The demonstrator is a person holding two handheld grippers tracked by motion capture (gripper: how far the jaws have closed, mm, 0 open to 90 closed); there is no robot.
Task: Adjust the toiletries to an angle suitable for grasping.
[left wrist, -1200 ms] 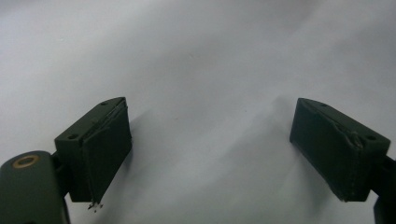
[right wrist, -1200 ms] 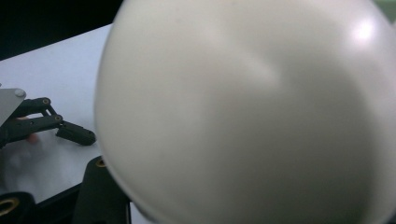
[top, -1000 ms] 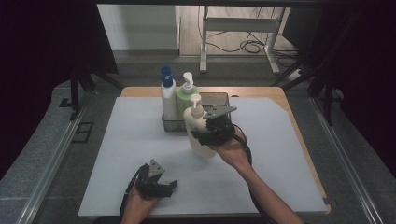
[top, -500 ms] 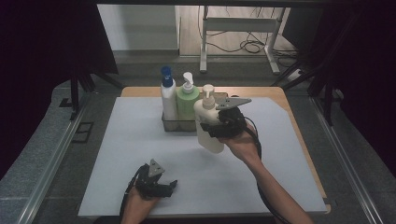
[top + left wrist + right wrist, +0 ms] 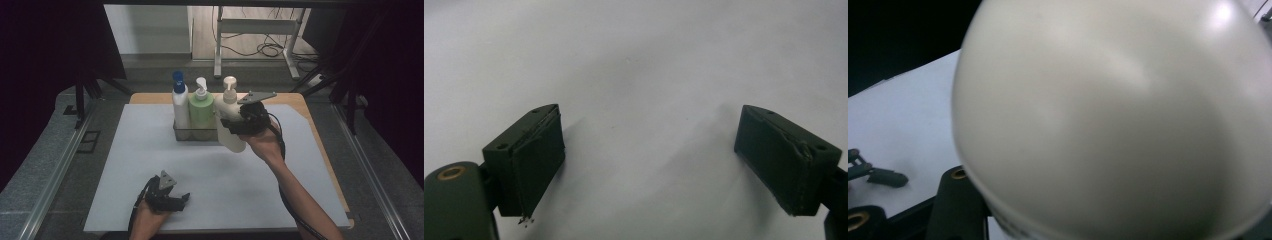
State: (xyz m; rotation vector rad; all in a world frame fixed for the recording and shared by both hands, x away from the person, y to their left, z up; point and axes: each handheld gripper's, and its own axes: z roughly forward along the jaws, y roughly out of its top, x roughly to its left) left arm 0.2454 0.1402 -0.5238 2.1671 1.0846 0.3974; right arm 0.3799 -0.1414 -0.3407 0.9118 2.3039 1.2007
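A: Where is the right tool (image 5: 235, 126)?

B: Right of frame centre, clamped on the cream pump bottle (image 5: 229, 120); the bottle hangs off the bench (image 5: 300, 165), just right of the green bottle (image 5: 201, 111) and blue-capped bottle (image 5: 179, 104) in the rack (image 5: 192, 134).

A: The left tool (image 5: 176, 199)?

B: Bottom left; jaws wide apart, holding nothing, over the bare bench.
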